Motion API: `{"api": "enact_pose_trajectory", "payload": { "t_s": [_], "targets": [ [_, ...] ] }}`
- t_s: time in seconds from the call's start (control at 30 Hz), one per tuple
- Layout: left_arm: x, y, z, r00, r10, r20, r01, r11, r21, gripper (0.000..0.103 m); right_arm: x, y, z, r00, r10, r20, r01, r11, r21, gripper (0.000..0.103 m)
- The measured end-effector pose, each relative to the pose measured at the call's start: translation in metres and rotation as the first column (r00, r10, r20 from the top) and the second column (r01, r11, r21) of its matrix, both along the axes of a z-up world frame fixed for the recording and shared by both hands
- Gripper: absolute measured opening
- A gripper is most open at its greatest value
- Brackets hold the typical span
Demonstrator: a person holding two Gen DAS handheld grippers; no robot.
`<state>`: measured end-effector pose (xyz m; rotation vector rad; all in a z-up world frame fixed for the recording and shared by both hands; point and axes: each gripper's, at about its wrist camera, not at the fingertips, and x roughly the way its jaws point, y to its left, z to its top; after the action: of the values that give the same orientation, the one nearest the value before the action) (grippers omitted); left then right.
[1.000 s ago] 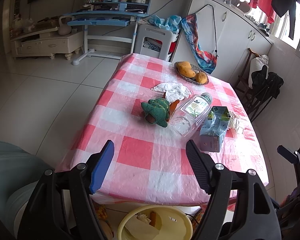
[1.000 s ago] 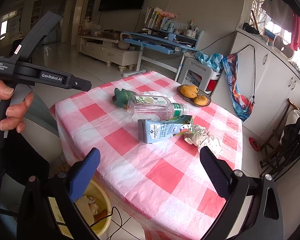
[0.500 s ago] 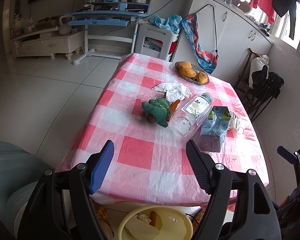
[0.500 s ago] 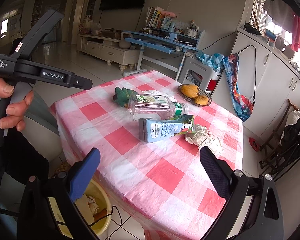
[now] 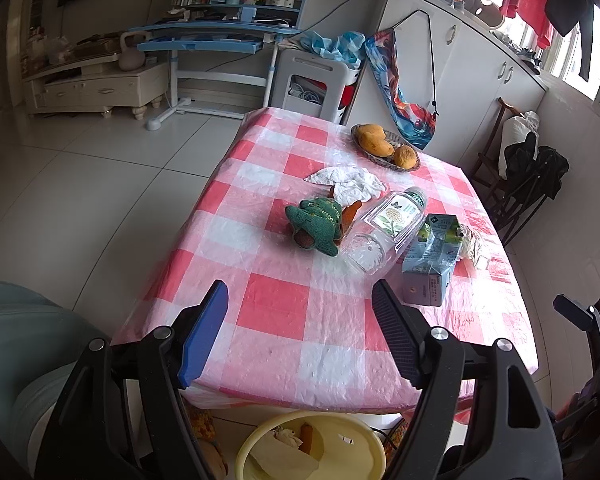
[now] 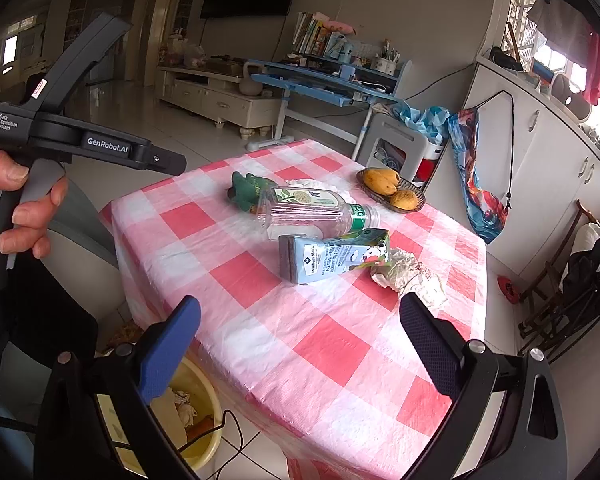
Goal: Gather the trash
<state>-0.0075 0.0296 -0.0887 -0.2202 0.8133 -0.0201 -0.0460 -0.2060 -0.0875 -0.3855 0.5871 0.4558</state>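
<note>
On the pink checked table [image 5: 292,312] lie an empty clear plastic bottle [image 5: 384,232], a blue milk carton [image 5: 432,264], a crumpled wrapper [image 5: 474,242] and a white tissue [image 5: 348,182]. The same bottle [image 6: 312,210], carton [image 6: 336,254] and wrapper [image 6: 410,276] show in the right wrist view. A yellow bin [image 5: 312,448] with some trash stands on the floor below the near table edge. My left gripper [image 5: 300,320] is open and empty over the near edge. My right gripper [image 6: 300,336] is open and empty, short of the carton.
A green knitted toy [image 5: 316,226] lies next to the bottle. A basket of mangoes [image 5: 384,146] sits at the far side. The left gripper's handle [image 6: 80,140] and hand show at the left. Folded chairs [image 5: 528,184] stand to the right, cabinets behind.
</note>
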Motion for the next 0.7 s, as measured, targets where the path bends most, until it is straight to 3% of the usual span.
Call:
{"api": "enact_pose_trajectory", "payload": {
  "t_s": [0.7],
  "targets": [
    [0.0025, 0.0049, 0.0005, 1.0, 0.007, 0.0, -0.007, 1.0, -0.001, 0.071, -0.0003, -0.0005, -0.0025, 1.0, -0.001, 0.001, 0.001, 1.0, 0.0, 0.095]
  ]
}}
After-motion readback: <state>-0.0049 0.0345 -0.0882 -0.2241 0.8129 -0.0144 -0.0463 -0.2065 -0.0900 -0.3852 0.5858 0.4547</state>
